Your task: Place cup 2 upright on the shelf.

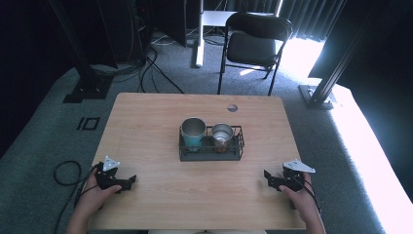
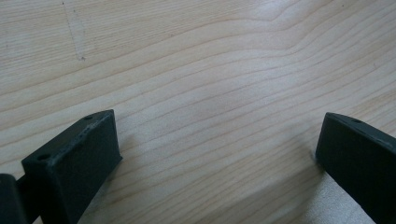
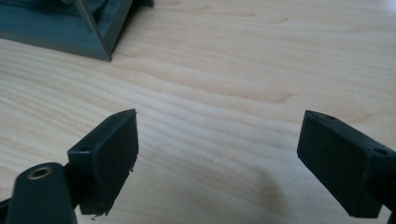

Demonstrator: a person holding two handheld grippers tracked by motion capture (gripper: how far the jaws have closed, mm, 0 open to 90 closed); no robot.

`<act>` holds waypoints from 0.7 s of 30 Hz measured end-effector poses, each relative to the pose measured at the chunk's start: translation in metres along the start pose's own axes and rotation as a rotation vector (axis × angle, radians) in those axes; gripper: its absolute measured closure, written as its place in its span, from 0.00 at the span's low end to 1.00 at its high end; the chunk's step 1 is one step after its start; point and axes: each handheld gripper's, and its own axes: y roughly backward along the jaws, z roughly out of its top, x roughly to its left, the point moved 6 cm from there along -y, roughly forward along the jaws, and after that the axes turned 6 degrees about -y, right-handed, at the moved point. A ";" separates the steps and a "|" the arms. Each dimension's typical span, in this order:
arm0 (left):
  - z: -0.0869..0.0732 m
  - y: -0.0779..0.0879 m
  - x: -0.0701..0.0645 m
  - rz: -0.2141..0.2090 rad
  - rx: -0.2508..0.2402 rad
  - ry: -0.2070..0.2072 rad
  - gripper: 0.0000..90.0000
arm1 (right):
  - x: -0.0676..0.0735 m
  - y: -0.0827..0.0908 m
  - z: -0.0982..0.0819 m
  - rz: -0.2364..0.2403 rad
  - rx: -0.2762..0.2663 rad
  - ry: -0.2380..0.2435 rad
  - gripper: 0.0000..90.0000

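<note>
A dark wire rack (image 1: pixel 210 151) stands at the middle of the wooden table (image 1: pixel 146 126). In it stand a teal metal cup (image 1: pixel 193 133) on the left and a smaller steel cup (image 1: pixel 222 135) on the right. My left gripper (image 1: pixel 127 182) rests near the table's front left, held by a hand, and its jaws stand wide apart over bare wood (image 2: pixel 215 135). My right gripper (image 1: pixel 267 176) rests near the front right, open as well, with nothing between its jaws. A corner of the rack (image 3: pixel 88 32) shows at the top left of the right gripper view.
A black folding chair (image 1: pixel 255 41) stands beyond the table's far edge. Cables (image 1: pixel 65 173) trail on the grey carpet at the left. Black frame posts (image 1: pixel 336 68) stand to either side. A small round hole (image 1: pixel 233 107) sits near the table's far edge.
</note>
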 end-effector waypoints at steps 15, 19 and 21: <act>0.000 0.000 0.000 0.000 0.000 0.000 0.00 | -0.005 0.010 -0.027 -0.068 0.076 -0.018 0.14; 0.000 0.000 0.000 0.000 0.000 0.000 0.00 | -0.003 0.012 -0.032 -0.073 0.090 -0.015 0.14; 0.000 0.000 0.000 0.000 0.000 0.000 0.00 | -0.002 0.013 -0.034 -0.070 0.095 -0.008 0.14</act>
